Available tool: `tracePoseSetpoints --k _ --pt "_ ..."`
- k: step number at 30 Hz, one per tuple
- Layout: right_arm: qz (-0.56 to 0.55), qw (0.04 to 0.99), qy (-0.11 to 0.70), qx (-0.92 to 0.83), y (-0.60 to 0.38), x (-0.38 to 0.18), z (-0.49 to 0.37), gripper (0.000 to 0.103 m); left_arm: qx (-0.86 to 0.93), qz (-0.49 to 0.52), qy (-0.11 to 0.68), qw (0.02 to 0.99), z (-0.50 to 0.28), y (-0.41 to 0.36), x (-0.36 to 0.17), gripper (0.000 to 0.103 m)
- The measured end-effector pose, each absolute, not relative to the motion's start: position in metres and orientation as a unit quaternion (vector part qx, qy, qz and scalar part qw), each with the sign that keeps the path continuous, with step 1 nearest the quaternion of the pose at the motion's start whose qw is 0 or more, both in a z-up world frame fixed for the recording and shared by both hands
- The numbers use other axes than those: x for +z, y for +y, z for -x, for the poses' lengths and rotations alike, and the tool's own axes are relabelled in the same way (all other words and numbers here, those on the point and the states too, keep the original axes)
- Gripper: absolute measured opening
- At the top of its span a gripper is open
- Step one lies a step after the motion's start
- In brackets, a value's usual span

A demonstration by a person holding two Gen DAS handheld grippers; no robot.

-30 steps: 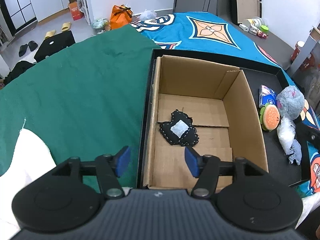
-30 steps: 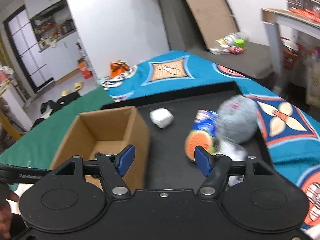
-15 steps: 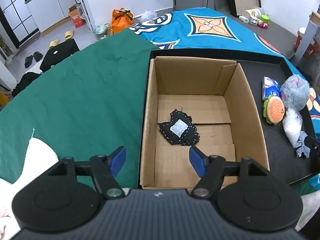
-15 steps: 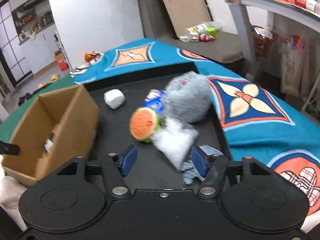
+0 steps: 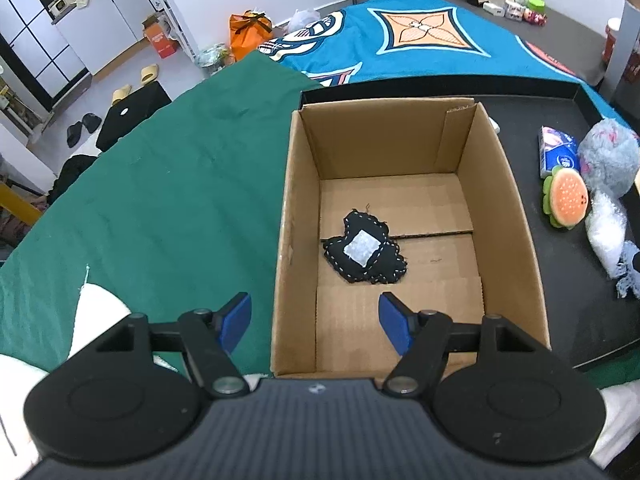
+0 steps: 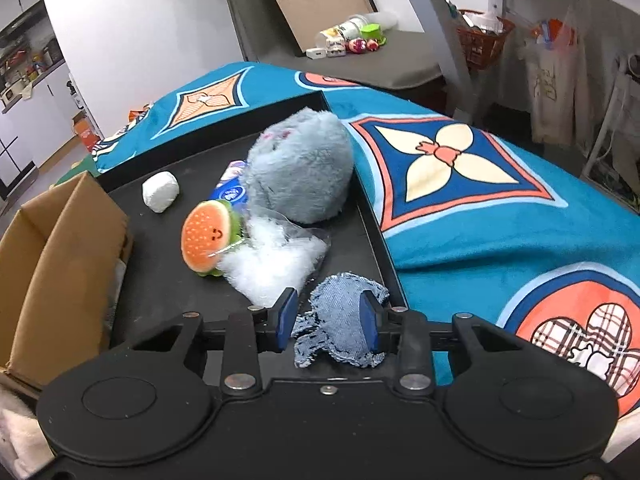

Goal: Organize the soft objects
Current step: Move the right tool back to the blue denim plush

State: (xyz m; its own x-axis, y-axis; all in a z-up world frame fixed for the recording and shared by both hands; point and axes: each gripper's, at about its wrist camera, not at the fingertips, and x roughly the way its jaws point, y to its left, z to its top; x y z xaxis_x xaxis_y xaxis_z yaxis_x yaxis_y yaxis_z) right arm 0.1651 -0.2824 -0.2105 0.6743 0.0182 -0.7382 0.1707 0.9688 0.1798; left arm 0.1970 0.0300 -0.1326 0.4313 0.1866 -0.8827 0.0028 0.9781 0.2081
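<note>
A cardboard box (image 5: 400, 216) stands on a black tray (image 6: 168, 280) and holds a black stitched cushion (image 5: 364, 250). My left gripper (image 5: 316, 322) is open and empty above the box's near edge. On the tray lie a blue denim scrap (image 6: 340, 320), a burger plush (image 6: 210, 240), a bag of white stuffing (image 6: 276, 264), a grey fluffy ball (image 6: 300, 168), a blue tissue pack (image 6: 232, 184) and a white lump (image 6: 160, 191). My right gripper (image 6: 329, 322) has its jaws on both sides of the denim scrap, narrowed against it.
The tray lies on a blue patterned blanket (image 6: 500, 216); a green cloth (image 5: 160, 200) covers the left. The tray's raised rim (image 6: 380, 248) runs beside the denim scrap. Floor clutter and a table leg (image 6: 444, 40) stand beyond.
My right gripper swung right from the box, came down at the tray's near corner and narrowed its jaws around the denim scrap. My left gripper opened wider and drew back a little.
</note>
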Motion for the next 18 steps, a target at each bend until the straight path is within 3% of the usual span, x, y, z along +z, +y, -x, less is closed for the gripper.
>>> tracePoseSetpoints --k 18 --pt "-0.098 0.898 0.425 -0.054 -0.286 -0.231 -0.183 0.034 0.075 -0.122 0.543 0.827 -0.206 0.015 -0.138 0.069"
